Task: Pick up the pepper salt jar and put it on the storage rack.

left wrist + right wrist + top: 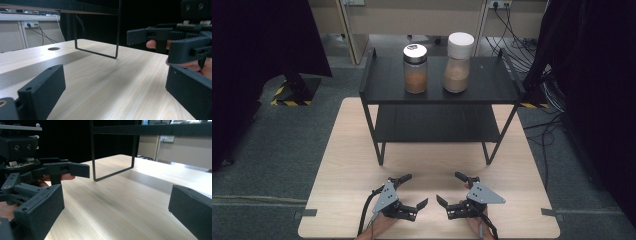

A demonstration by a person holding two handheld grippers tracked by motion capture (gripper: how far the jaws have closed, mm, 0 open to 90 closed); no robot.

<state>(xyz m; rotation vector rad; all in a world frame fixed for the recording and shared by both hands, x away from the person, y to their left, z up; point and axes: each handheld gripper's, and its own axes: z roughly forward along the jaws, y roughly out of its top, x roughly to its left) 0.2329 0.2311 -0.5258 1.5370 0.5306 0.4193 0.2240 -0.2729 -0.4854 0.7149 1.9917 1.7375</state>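
Observation:
A black two-tier shelf (pixel 384 82) stands at the far half of the light wooden table (pixel 347 165). On its top tier are two jars: one with a silver lid and orange-brown powder (pixel 415 68), and a taller one with a white lid and beige powder (pixel 458 62). Near the table's front edge my left gripper (pixel 416 190) and right gripper (pixel 449 187) face each other, both open and holding nothing. In the left gripper view my own jaws (pixel 115 80) stand wide apart, with the right gripper (pixel 160 45) ahead. The right gripper view shows its jaws (pixel 116 200) spread too.
The shelf's thin wire leg (pixel 97 51) (pixel 112 173) rests on the table ahead of both grippers. Its lower tier (pixel 437 125) holds nothing. Cables (pixel 542 130) lie on the floor at the right. Dark curtains (pixel 257 45) hang on both sides.

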